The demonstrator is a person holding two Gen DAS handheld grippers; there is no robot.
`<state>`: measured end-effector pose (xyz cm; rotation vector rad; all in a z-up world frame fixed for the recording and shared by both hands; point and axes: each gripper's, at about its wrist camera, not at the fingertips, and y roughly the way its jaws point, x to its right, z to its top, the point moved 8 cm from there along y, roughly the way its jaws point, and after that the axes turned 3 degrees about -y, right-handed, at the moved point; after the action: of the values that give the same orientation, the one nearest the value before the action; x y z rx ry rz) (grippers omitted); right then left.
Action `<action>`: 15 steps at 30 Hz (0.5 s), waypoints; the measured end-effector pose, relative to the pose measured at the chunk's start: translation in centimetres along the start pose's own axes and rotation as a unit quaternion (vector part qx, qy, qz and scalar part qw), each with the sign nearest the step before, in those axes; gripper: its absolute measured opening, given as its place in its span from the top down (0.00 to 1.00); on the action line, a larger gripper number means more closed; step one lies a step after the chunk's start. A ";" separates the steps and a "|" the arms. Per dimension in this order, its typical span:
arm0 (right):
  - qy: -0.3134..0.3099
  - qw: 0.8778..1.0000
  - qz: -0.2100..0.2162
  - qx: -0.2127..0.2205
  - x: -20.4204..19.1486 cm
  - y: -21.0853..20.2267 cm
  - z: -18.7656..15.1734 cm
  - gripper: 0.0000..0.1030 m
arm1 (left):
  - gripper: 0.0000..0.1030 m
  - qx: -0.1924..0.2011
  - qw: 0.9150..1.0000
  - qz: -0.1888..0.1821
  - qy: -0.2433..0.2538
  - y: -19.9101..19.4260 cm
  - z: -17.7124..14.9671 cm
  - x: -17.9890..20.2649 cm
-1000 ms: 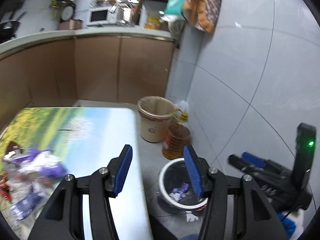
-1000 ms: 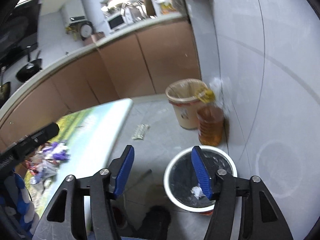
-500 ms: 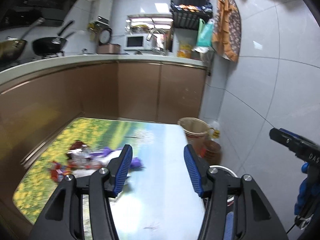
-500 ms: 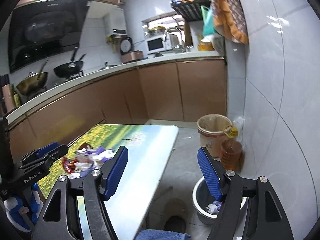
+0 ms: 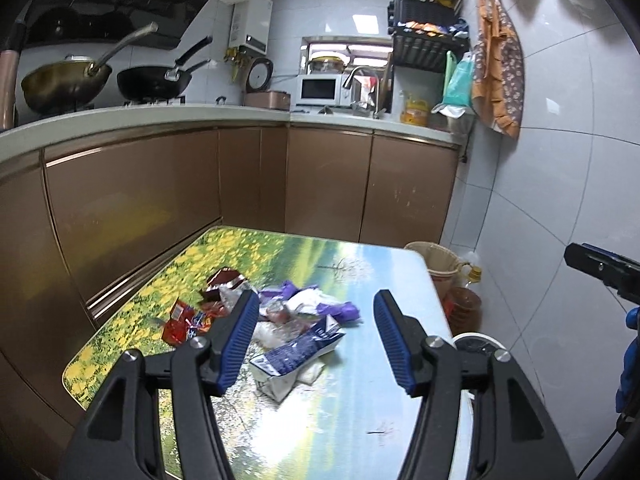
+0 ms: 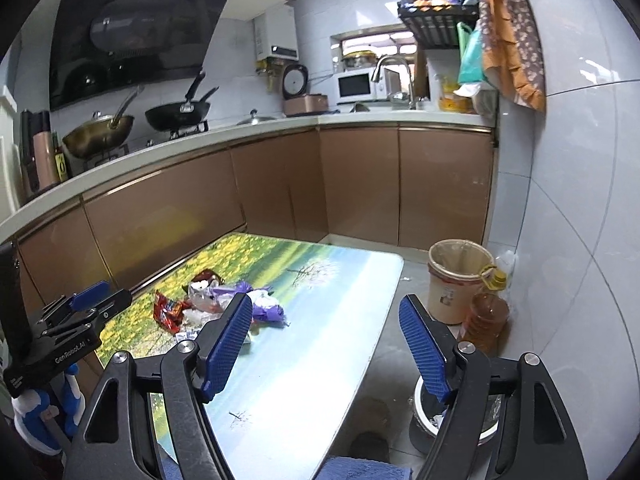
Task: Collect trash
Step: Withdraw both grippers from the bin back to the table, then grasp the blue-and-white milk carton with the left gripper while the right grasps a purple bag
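Both our claws hang spread and empty above the table (image 5: 360,400).
The trash pile (image 5: 276,316) lies ahead of our left gripper (image 5: 314,340); from our right gripper (image 6: 326,344), it sits ahead-left, the bin (image 6: 486,430) below-right.

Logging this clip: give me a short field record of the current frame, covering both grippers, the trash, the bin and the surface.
left gripper: open, empty, raised above the table
right gripper: open, empty, raised over the table's right edge
trash pile: wrappers heaped on the table's left half; none gripped
blue carton: lying flat, nearest the left gripper
table: landscape-print top
trash bin: on the floor right of the table, some scraps inside
beige bucket: on the floor by the wall, beside an oil bottle
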<state>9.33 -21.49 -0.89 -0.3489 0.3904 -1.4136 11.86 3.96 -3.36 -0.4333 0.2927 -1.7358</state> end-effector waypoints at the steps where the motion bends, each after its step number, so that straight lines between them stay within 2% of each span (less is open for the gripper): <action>1: -0.001 1.000 0.001 -0.006 0.0 0.7 -0.2 0.27 | 0.43 -0.005 1.000 0.000 -0.001 0.6 -0.2 -0.4; 9: -0.006 0.998 0.023 -0.055 -1.0 7.5 -1.0 0.27 | 0.36 -0.061 0.998 -0.016 0.000 6.9 -3.1 -3.7; 15: -0.027 0.993 0.055 -0.105 -3.1 15.4 -1.8 0.27 | 0.35 -0.128 0.991 -0.044 0.019 12.5 -6.7 -5.1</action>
<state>21.73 -16.48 -9.38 -0.5268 0.5087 -1.2558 20.82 6.09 -15.33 -0.6085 0.5343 -1.8013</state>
